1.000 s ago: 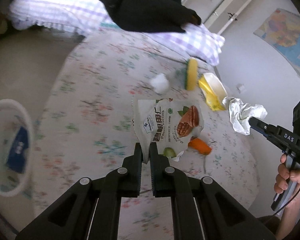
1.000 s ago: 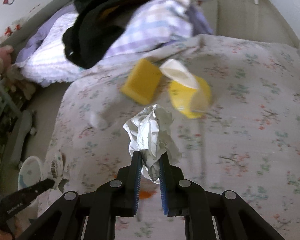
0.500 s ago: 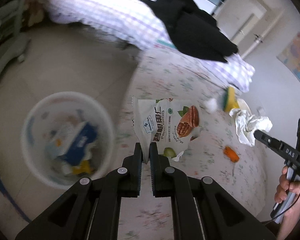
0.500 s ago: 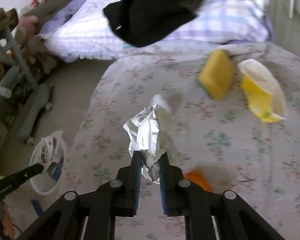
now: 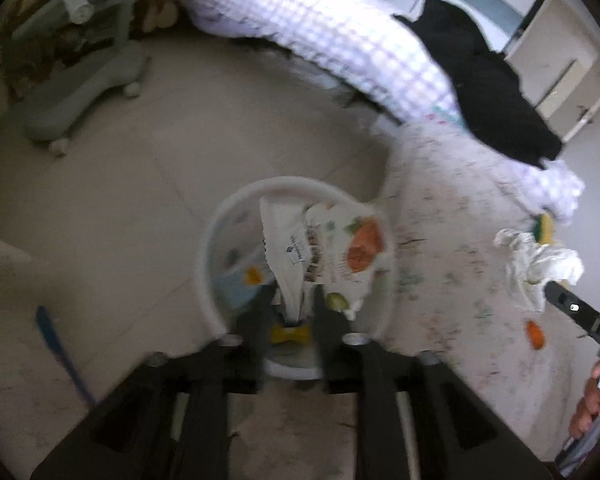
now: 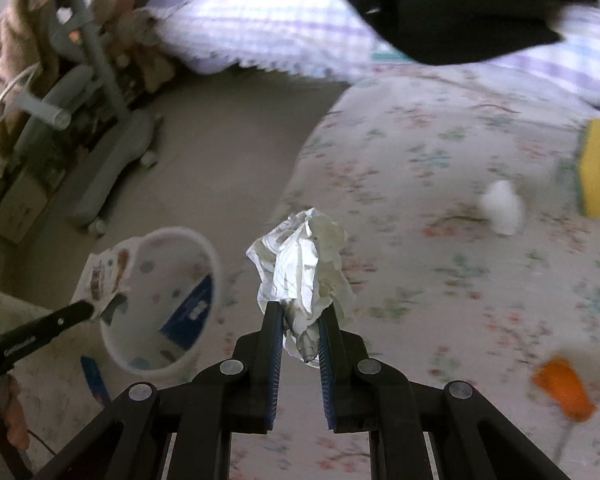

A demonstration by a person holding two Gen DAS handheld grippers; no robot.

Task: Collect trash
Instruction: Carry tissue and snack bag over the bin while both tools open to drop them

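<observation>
The left gripper (image 5: 296,312) is right over the white waste bin (image 5: 208,264) now, where a second ago it hung above the flowered bedspread (image 6: 440,160), and its fingers have spread apart: the snack bag (image 5: 324,244) hangs loose between them, tipping into the bin's mouth, so that piece looks as good as delivered. Inside the bin there's a blue carton (image 6: 190,312) and some yellow scraps already. Beside the bin on the bed side, the right gripper (image 6: 300,320) is clamped on the crumpled white paper (image 6: 304,268), swung from mid-bed to the bed's edge nearest the bin; my read is that's next to drop. Farther from the bin, trash waits on the bedspread: an orange scrap (image 6: 564,388), a small white wad (image 6: 502,206), and farthest out the yellow sponge (image 6: 596,168). Several trips left, I'd judge.
</observation>
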